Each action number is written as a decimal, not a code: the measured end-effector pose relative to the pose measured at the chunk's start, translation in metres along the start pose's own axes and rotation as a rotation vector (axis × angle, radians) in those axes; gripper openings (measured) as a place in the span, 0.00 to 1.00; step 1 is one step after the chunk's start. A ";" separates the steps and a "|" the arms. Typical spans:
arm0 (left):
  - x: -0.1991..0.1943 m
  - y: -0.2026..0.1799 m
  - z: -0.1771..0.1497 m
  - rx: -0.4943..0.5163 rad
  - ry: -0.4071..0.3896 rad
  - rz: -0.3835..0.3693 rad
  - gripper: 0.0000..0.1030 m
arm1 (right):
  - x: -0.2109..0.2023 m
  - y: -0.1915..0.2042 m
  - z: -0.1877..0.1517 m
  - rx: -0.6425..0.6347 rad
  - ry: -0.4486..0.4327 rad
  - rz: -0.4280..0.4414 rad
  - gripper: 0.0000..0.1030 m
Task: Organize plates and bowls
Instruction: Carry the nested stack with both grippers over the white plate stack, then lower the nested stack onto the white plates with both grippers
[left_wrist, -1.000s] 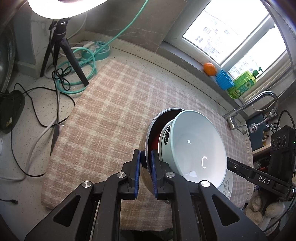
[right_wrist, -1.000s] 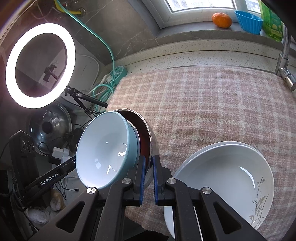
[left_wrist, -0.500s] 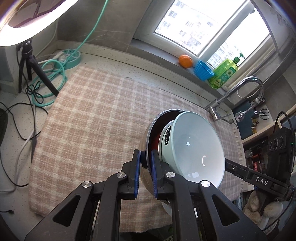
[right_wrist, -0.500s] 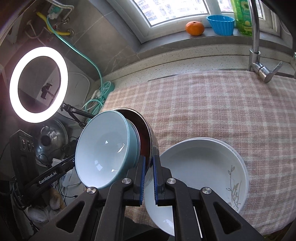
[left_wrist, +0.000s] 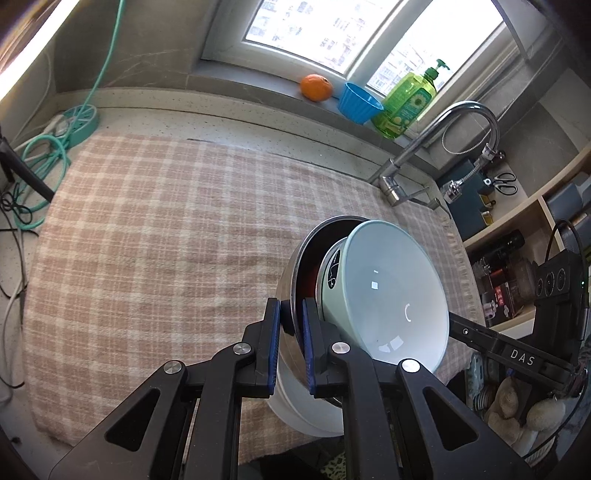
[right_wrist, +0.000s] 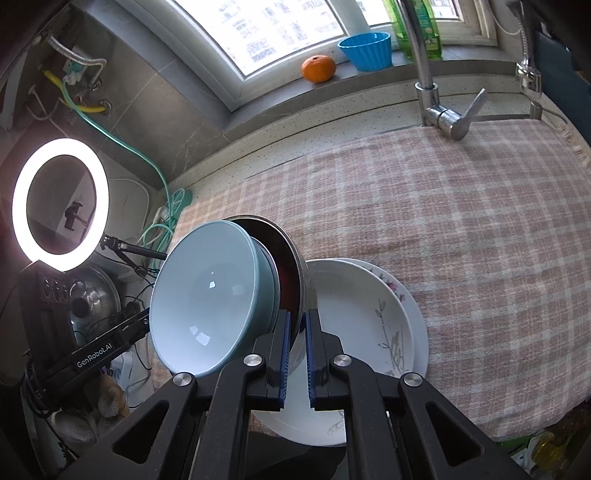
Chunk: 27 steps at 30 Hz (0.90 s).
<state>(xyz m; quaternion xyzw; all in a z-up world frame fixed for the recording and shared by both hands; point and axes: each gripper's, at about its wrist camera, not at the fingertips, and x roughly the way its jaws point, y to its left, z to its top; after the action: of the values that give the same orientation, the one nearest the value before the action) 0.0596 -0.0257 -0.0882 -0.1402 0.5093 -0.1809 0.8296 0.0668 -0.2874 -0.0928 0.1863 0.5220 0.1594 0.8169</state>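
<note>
Held stack: a stainless steel bowl with a dark red inside is carried tilted on its side, with a pale blue ceramic bowl nested in it.
Left gripper: the jaws are nearly closed; the steel rim is clamped between the blue pads, the steel wall lying in the narrow gap and the blue bowl just right of the right finger.
Right gripper: the jaws are nearly closed on the opposite rim of the same steel bowl; the pale blue bowl is seen just left of the left finger.
Plates: a white ceramic plate with a grey leaf print is stacked on a second plate with a pink flower at its rim, at the near edge of the cloth, below and right of the held bowls; whether the bowls touch it cannot be told. From the left view only a white edge is seen under the stack.
Surface: a pink and cream checked cloth is spread over the counter.
Far side: an orange fruit, a blue fluted cup and a green soap bottle are lined along the window sill; a chrome tap is placed at the far right.
</note>
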 end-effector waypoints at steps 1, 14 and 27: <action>0.002 -0.003 -0.001 0.008 0.006 -0.003 0.10 | -0.001 -0.004 -0.001 0.007 -0.001 -0.005 0.07; 0.022 -0.027 -0.009 0.061 0.066 -0.016 0.10 | -0.009 -0.040 -0.015 0.079 -0.001 -0.037 0.07; 0.028 -0.027 -0.013 0.061 0.085 -0.005 0.10 | -0.003 -0.044 -0.022 0.098 0.016 -0.036 0.07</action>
<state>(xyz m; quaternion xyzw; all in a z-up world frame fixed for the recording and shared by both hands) 0.0556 -0.0626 -0.1044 -0.1084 0.5380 -0.2041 0.8107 0.0486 -0.3249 -0.1193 0.2152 0.5389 0.1204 0.8055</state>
